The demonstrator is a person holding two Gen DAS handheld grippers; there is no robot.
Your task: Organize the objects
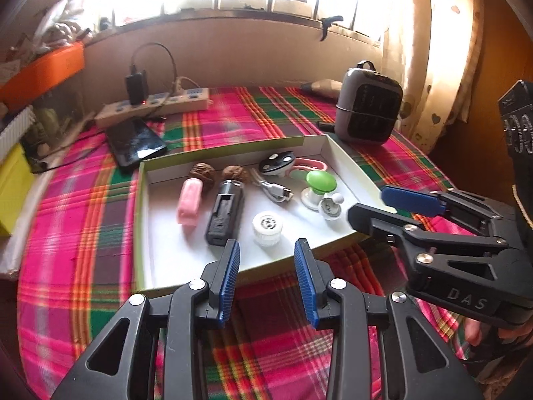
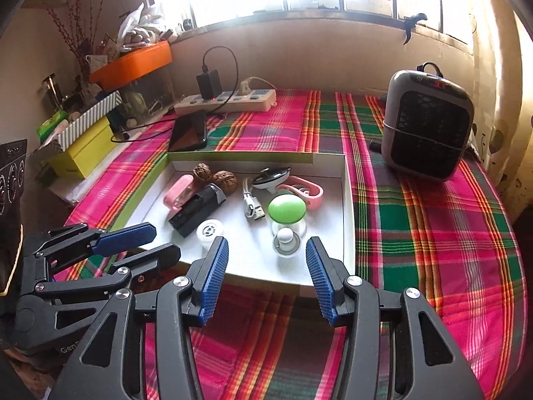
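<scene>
The plaid cloth (image 2: 416,233) lies bare along the table's near edge and right of the shallow box (image 2: 349,200). At the far right corner a grey heater (image 2: 428,123) blocks passage; along the far edge a power strip (image 2: 226,100) and phone (image 2: 190,131) crowd the box's far left corner.

Both tongs are black plastic frames with triangular cut-outs and round silver screws. The left tongs (image 1: 266,280) and right tongs (image 2: 266,278) carry ribbed blue pads (image 1: 230,280). Raised lettering "DAS" marks the right tongs' side.
</scene>
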